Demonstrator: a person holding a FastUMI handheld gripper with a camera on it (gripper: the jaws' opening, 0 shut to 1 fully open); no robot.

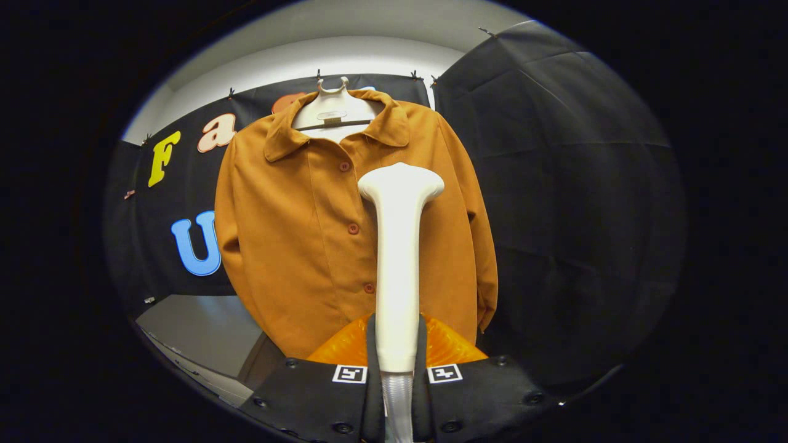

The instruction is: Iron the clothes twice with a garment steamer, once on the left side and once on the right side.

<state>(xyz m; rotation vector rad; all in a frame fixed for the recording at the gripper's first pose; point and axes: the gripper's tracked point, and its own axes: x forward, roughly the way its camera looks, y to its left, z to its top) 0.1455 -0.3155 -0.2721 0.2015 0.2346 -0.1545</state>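
1. The claw (397, 344) is clamped on the handle of the garment steamer (399, 258), one finger pressing on each side of the lower handle.
2. The steamer stands upright between the fingers and reaches forward beyond them; its flared head sits at the far end, in front of the jacket's chest.
3. A ribbed hose (398, 400) leaves the bottom of the handle, running down between the fingers.
4. Beyond the fingers hangs a brown jacket (308, 234), buttoned, collar spread, on a pale hanger (332, 111). The steamer head lies over the side of the jacket right of the button row; whether it touches the cloth cannot be told.
5. Behind the jacket is the booth's black cloth wall (566, 203), clipped along its top edge, with a pale floor (197, 332) low to the left of the claw.
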